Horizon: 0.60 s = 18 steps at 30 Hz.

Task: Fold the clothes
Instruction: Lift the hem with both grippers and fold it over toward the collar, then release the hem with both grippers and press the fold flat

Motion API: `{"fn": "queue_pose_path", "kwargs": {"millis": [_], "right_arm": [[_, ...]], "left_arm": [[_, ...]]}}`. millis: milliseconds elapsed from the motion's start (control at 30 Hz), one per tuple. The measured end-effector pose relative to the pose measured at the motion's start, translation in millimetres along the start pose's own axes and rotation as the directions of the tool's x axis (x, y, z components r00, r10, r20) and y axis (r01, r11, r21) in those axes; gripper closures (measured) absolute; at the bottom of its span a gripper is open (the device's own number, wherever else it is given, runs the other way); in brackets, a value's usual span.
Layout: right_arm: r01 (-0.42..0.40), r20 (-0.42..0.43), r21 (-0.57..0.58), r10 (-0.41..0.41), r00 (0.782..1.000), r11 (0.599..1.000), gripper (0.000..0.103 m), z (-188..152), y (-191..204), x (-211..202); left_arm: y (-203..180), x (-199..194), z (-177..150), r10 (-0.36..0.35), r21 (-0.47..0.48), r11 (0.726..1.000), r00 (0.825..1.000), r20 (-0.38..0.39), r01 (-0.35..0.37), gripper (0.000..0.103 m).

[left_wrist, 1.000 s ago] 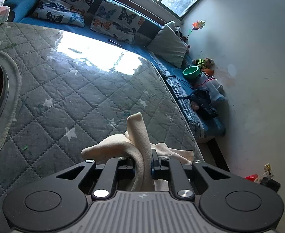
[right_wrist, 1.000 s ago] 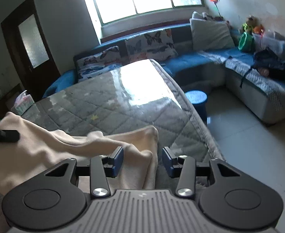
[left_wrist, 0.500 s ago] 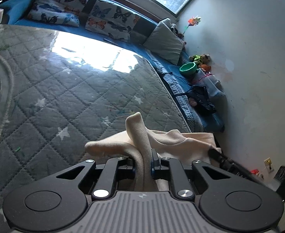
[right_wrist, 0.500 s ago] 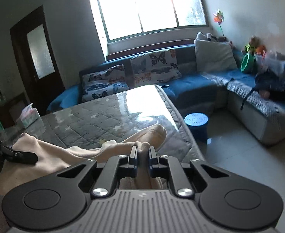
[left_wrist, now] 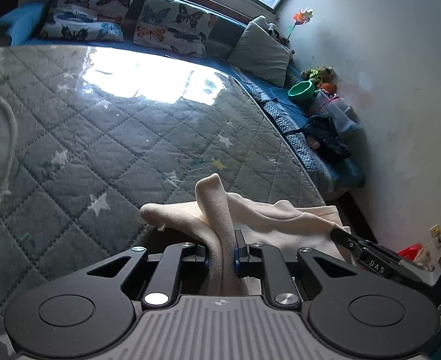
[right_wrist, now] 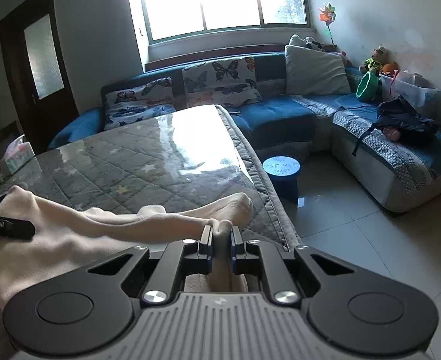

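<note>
1. Left wrist view, nearest: the left gripper (left_wrist: 221, 253) has its jaws almost together, pinching a fold of the cream garment (left_wrist: 259, 216). The log has them easing apart a little, but the pads press the cloth on both sides.
2. Right wrist view, nearest: the right gripper (right_wrist: 220, 241) is clamped nearly closed on another bunch of the same garment (right_wrist: 70, 234), with cloth filling the gap between the pads.
3. The garment lies rumpled at the near edge of the grey quilt (left_wrist: 136, 138), strung between the two grippers. In the left view the tip of the right gripper (left_wrist: 345, 237) grips its far right corner; in the right view the left gripper's finger (right_wrist: 13, 228) shows at the left edge, on the cloth.
4. Quilted, star-printed and glossy, the quilt covers a table; sunlight glares off its far half.
5. A tissue box (right_wrist: 18, 156) sits at the quilt's far left corner, with a tissue sticking up out of it.
6. On the tiled floor just beside the table stands a blue stool (right_wrist: 282, 171).
7. Behind is a blue sofa (right_wrist: 280, 114) with butterfly cushions (right_wrist: 220, 81) and a grey pillow (right_wrist: 315, 70).
8. On the sofa's right arm a green bowl (right_wrist: 367, 85) is tipped on its side; I cannot tell whether it holds anything. Next to it is a clear bin (right_wrist: 406, 88), contents unclear, and a dark bag (right_wrist: 406, 120) lies in front.
9. Farthest: soft toys (right_wrist: 376, 61) and a pinwheel (right_wrist: 326, 15) by the wall.
</note>
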State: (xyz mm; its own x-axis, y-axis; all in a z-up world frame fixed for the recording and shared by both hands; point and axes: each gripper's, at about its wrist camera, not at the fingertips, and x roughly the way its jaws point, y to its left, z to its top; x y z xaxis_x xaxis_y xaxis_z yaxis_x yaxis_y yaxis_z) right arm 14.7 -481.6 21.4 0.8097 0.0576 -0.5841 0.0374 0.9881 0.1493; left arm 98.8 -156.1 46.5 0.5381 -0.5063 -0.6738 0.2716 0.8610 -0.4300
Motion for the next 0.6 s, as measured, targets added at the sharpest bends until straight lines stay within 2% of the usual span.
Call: {"fn": "queue_pose_path", "kwargs": {"millis": [167,233,267,300,367,500,567,600], "right_arm": [[0.025,-0.014,-0.009,-0.025,1.000,1.000,0.091,-4.6,-1.4,3.9],[0.029,-0.021,-0.009,-0.029,0.999,1.000,0.086,-4.0,-1.4,5.4],[0.031,-0.021,-0.010,-0.031,0.999,0.999,0.084,-3.7,-1.2,5.3],[0.033,-0.021,-0.011,-0.033,0.999,0.999,0.084,-3.4,-1.6,4.8],[0.036,-0.020,-0.014,-0.036,0.999,0.999,0.081,-2.6,-2.1,3.8],[0.042,-0.007,-0.021,-0.042,0.999,0.999,0.058,0.9,-1.3,0.9],[0.035,-0.001,-0.023,-0.035,0.999,0.999,0.056,3.4,1.1,-0.8],[0.031,0.002,-0.024,-0.031,1.000,0.999,0.048,4.9,2.8,-1.6]], "left_arm": [[-3.3,3.8,-2.4,0.044,0.043,0.998,0.999,-0.006,-0.043,0.080],[-2.3,4.4,-3.0,0.053,0.048,0.997,0.999,-0.010,-0.053,0.078],[-2.2,4.6,-3.3,0.058,0.049,0.997,0.998,-0.011,-0.058,0.075],[-1.2,4.7,-3.8,0.068,0.048,0.997,0.998,-0.013,-0.067,0.066],[0.8,4.9,-4.6,0.086,0.054,0.995,0.996,-0.008,-0.085,0.063],[6.0,4.7,-4.5,0.118,0.050,0.992,0.993,-0.005,-0.117,0.056],[8.7,3.8,-3.1,0.134,0.050,0.990,0.991,0.003,-0.134,0.056],[9.9,3.4,-1.9,0.140,0.048,0.989,0.990,0.006,-0.140,0.056]]}}
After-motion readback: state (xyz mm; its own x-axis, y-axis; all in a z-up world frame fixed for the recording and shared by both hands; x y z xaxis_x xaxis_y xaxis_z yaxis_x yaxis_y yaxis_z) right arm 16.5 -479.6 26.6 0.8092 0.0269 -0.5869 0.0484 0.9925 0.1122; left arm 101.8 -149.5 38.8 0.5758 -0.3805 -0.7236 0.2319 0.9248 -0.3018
